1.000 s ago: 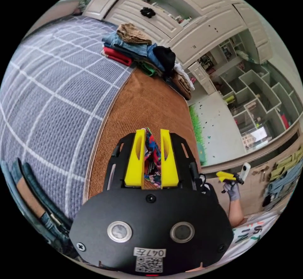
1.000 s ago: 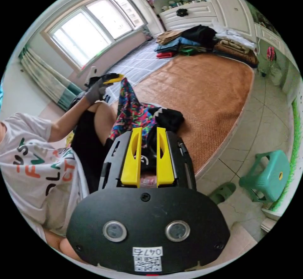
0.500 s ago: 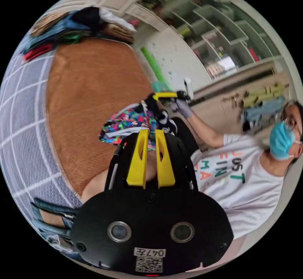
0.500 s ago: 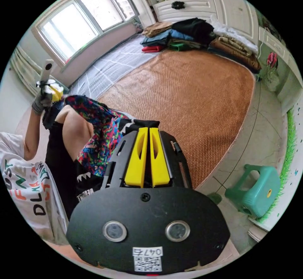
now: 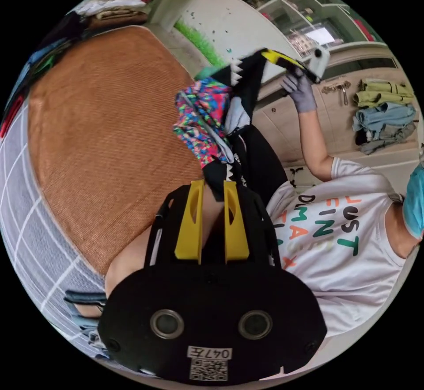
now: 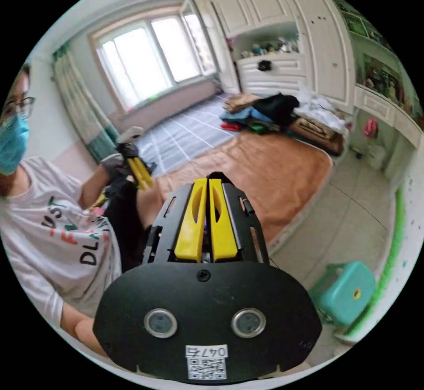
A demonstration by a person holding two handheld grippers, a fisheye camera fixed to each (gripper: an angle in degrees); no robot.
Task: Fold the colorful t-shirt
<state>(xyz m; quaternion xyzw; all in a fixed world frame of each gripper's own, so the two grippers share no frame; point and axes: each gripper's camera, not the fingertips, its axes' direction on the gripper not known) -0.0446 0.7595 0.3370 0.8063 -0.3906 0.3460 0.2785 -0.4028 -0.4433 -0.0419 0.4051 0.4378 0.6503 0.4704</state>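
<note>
The colorful t-shirt (image 5: 201, 112), bright multicolour with a black edge and white zigzag trim, hangs stretched in the air between both grippers in the left gripper view. My left gripper (image 5: 213, 183) is shut on its black lower edge. Higher up, the right gripper (image 5: 270, 54), held in a gloved hand (image 5: 300, 94), pinches the opposite black edge. In the right gripper view my right gripper (image 6: 208, 180) is shut, with a bit of black t-shirt fabric (image 6: 217, 174) showing at its tips. The left gripper (image 6: 140, 174) is at the left, over the person's lap.
A brown woven mat (image 5: 101, 121) covers the bed beside a grey checked blanket (image 5: 26, 213). Folded clothes (image 6: 265, 112) are piled at the mat's far end. A teal stool (image 6: 349, 293) stands on the tiled floor. The person in a white lettered top (image 5: 327, 235) sits at the bed's edge.
Both hands have lifted and spread. The t-shirt has come up off the person's lap and now hangs stretched between the grippers. The right gripper has closed on the shirt's edge. Both views have swung round.
</note>
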